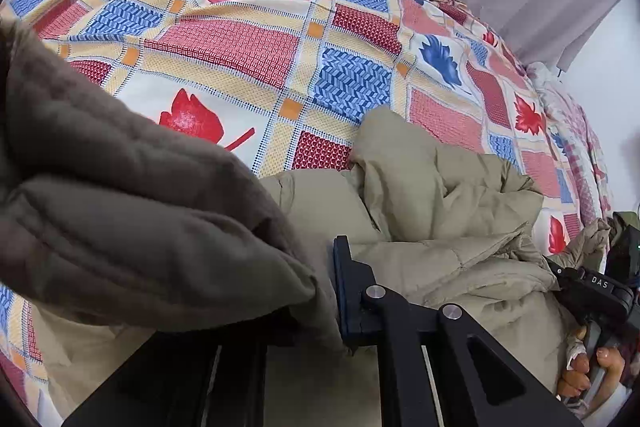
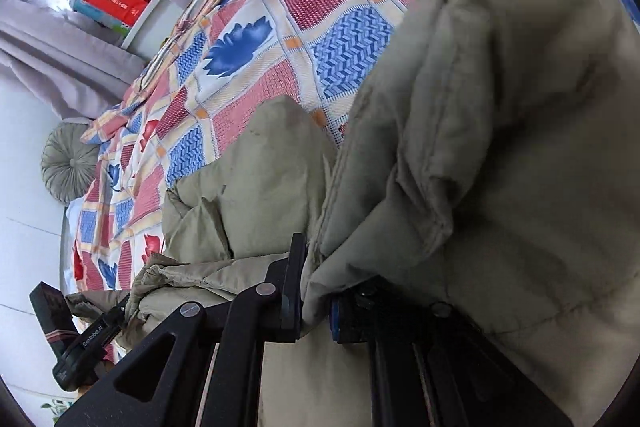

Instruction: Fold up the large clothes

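Pinching a fold of the khaki puffer jacket (image 1: 440, 195) on each side, the left gripper (image 1: 320, 311) and right gripper (image 2: 314, 303) have their jaws closed on fabric, which bulges over the fingers above the patchwork bedspread (image 1: 248, 39).

jacket (image 1: 120, 219) fold hides left gripper (image 1: 320, 311) left finger
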A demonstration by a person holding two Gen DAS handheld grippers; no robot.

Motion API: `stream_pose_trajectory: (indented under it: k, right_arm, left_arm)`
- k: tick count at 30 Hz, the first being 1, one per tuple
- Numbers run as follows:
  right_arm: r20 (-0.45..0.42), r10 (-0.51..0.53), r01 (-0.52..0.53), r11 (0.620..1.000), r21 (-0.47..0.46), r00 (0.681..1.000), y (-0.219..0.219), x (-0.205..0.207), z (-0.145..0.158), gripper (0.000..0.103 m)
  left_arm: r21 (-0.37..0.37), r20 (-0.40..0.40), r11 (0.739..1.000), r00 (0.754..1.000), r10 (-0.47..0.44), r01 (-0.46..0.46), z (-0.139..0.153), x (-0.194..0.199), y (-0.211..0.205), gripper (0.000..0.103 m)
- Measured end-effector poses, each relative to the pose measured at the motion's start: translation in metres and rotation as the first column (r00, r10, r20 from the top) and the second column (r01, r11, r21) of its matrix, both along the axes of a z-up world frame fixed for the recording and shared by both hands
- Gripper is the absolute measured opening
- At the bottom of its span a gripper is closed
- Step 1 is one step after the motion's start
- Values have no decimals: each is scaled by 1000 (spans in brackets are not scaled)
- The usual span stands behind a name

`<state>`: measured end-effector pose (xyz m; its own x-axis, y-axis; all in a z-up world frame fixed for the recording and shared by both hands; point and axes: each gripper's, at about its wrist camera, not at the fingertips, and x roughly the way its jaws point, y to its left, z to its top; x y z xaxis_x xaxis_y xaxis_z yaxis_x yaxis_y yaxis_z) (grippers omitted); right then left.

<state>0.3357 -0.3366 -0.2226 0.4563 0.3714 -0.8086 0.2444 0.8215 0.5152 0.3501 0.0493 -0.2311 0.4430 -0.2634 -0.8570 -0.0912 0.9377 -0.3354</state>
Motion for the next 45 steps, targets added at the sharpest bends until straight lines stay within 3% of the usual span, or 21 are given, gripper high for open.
stream_pose_trajectory:
  k: [5,6,7,9,10,11,12,15,17,18,19,20,21,22,25,30,35,38,40,42,45]
  right_arm:
    - [-15,-20,20,999,24,1000,-3,3,-7,13]
    - [-17,-19,19,999,30,1000,-4,3,-6,15]
    - [-19,-15,16,999,38,1000,-5,3,-3,16]
    - [-13,-15,15,999,53,1000,-7,1,2,32]
    - [-4,-17,17,998,57,1000,-8,1,6,40]
    - [11,-19,18,998,64,1000,-9,0,11,64]
    - [33,-20,18,998,66,999,-10,-2,17,79]
    - [50,-15,12,999,47,999,-9,-7,31,80]
    - [56,-7,4,999,36,998,-8,-17,39,80]
    - [53,4,-4,1000,12,999,-6,-22,42,80]
    - [53,22,-20,1000,-24,998,-4,-29,46,78]
    - [55,47,-44,998,-55,997,0,-34,47,61]
    - [44,82,-78,993,-89,996,5,-38,46,29]
    - [37,108,-104,989,-107,993,8,-40,44,21]
    - [27,179,-173,975,-141,984,23,-38,28,18]
    - [6,227,-222,956,-191,974,54,-9,-10,17]
    - [9,228,-221,953,-205,974,61,7,-38,12]
    - [-1,227,-223,954,-199,974,59,9,-36,10]
    - [-7,233,-229,948,-219,972,51,11,-27,8]
    - [8,204,-192,933,-304,979,35,13,-11,8]
    - [25,69,-53,906,-420,997,-14,12,7,8]
  left_arm:
    - [18,-2,1000,1000,-8,8,8,2,-1,15]
    - [24,10,1000,1000,-12,12,12,0,0,27]
    - [38,25,999,1000,-13,12,17,-2,0,61]
    - [107,85,994,996,7,-16,33,-11,0,103]
    - [128,121,991,993,16,-31,41,-15,1,103]
    - [135,131,991,991,6,-23,47,-17,2,103]
    - [136,119,991,993,-2,-14,51,-17,2,103]
    - [126,130,992,992,-12,-5,64,-24,4,103]
    - [124,139,992,989,-40,23,69,-31,1,86]
    - [112,126,992,989,-75,61,68,-35,-3,65]
    - [104,111,991,989,-100,88,65,-37,-8,54]
    - [94,104,989,987,-124,114,61,-40,-14,38]
    - [89,103,986,983,-150,141,56,-42,-21,32]
    - [99,100,983,981,-165,155,50,-42,-30,32]
    - [94,93,984,982,-163,154,27,-37,-54,32]
    - [153,71,981,989,-132,120,-19,-16,-73,32]
    - [138,61,984,991,-120,111,-33,-1,-70,32]
    - [137,43,984,991,-125,118,-23,3,-61,33]
    - [186,65,979,993,-94,81,-12,9,-44,33]
    - [239,88,971,996,-29,7,-4,17,-17,33]
    - [192,56,977,995,87,-97,-12,30,30,33]
